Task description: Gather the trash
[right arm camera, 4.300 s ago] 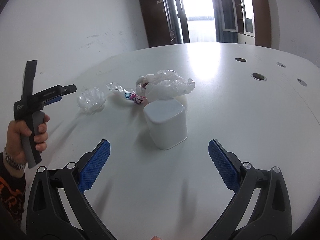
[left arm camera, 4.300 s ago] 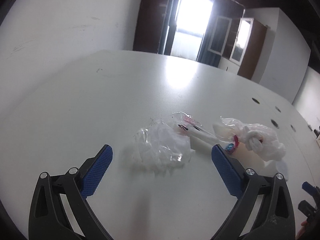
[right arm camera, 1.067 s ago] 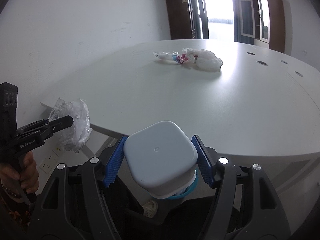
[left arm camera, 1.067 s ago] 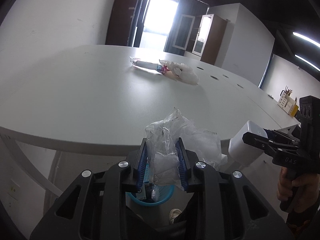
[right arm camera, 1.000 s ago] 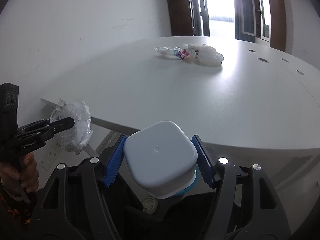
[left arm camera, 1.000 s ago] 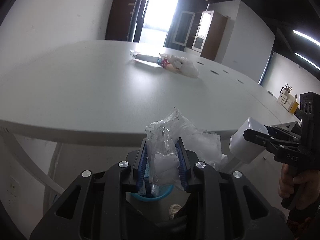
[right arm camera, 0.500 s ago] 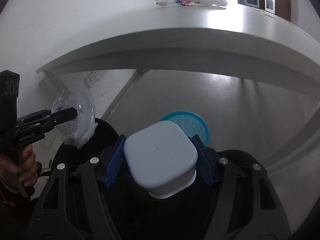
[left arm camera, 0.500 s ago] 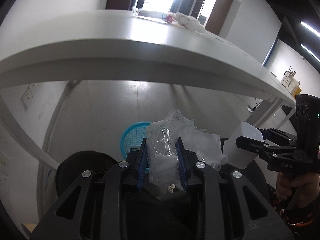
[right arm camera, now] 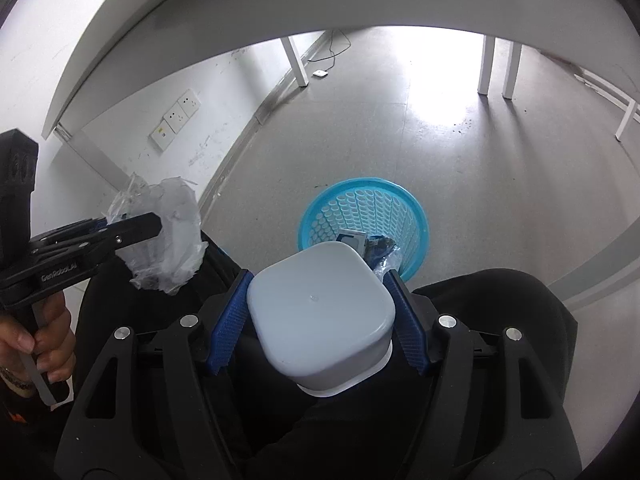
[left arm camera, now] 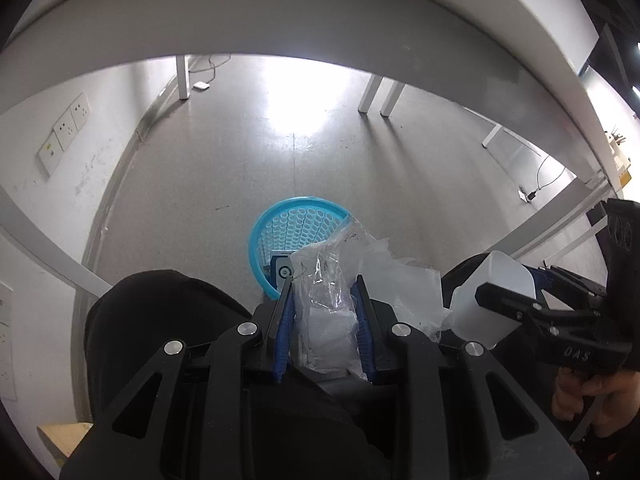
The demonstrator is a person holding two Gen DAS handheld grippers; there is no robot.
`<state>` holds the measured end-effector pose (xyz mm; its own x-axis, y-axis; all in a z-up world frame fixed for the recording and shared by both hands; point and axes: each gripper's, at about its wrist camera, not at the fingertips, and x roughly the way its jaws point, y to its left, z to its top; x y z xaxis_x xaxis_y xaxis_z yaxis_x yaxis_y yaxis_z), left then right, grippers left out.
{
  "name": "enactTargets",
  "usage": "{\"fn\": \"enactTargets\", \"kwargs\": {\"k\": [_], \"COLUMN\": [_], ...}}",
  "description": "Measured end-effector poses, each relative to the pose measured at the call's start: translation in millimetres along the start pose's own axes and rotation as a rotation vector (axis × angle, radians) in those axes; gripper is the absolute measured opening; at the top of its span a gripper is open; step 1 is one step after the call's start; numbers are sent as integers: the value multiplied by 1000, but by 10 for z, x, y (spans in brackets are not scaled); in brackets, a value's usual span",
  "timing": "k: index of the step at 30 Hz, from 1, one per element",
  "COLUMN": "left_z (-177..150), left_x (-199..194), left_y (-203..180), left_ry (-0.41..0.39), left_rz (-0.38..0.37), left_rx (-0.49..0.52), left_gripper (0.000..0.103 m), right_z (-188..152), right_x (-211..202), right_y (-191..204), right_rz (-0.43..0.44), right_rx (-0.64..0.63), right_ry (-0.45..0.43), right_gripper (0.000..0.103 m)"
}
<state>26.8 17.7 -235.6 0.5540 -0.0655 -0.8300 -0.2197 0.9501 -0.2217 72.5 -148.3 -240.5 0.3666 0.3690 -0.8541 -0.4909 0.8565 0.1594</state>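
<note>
Crumpled clear plastic wrapper (left arm camera: 326,300) is pinched in the closed left hand-held gripper (left arm camera: 324,320); beyond and below its fingertips stands the round blue perforated wastebasket (left arm camera: 262,240) on the floor. Right hand-held gripper (right arm camera: 320,320) clamps a white squarish plastic container (right arm camera: 320,312) above the basket. Both are ready for dropping: centre each over the rim, then release.

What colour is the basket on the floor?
Bright blue basket, with holes all over; clearest in the right wrist view.

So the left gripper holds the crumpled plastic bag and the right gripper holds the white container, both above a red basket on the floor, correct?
Not quite: the basket is blue, as the right wrist view shows. The rest holds: left gripper grips the crumpled plastic bag, right gripper grips the white container.
</note>
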Motion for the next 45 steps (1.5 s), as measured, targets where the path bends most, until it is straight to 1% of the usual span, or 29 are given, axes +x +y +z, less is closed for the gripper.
{"fn": "enactTargets", "kwargs": {"k": [3, 7, 14, 15, 18, 20, 22, 25, 29, 33, 37, 41, 45], "left_z": [90, 181, 352, 371, 411, 448, 491, 579, 678, 736, 774, 813, 872], "left_x": [151, 365, 779, 846, 1054, 1183, 1324, 1498, 1725, 1947, 2123, 2264, 2515], "left_y": [43, 79, 235, 252, 223, 228, 270, 330, 404, 463, 533, 555, 569], "left_ry": [35, 64, 102, 121, 122, 130, 148, 181, 225, 268, 305, 325, 348], "left_rz": [-6, 24, 38, 17, 61, 70, 73, 65, 46, 40, 33, 40, 60], "left_rx": [-23, -28, -66, -56, -19, -16, -34, -75, -125, -167, -202, -216, -242], "left_gripper": [27, 27, 27, 27, 27, 27, 27, 27, 27, 27, 28, 29, 29], "right_z": [-4, 19, 191, 216, 273, 306, 335, 386, 445, 480, 535, 600, 664], "right_x": [85, 196, 485, 561, 726, 800, 915, 1131, 1364, 1576, 1823, 2132, 2450], "right_y": [-22, -99, -200, -221, -266, -255, -308, -453, -612, -661, -663, -708, -817], "right_rz": [-14, -25, -53, -61, -79, -78, -78, -59, 9, 5, -6, -23, -32], "right_rx": [-1, 13, 33, 36, 41, 27, 32, 94, 159, 162, 146, 153, 170], "right_ry": [12, 35, 71, 82, 111, 125, 146, 193, 243, 261, 302, 358, 434], "right_gripper": [63, 63, 63, 63, 63, 63, 63, 63, 63, 63, 63, 63, 63]}}
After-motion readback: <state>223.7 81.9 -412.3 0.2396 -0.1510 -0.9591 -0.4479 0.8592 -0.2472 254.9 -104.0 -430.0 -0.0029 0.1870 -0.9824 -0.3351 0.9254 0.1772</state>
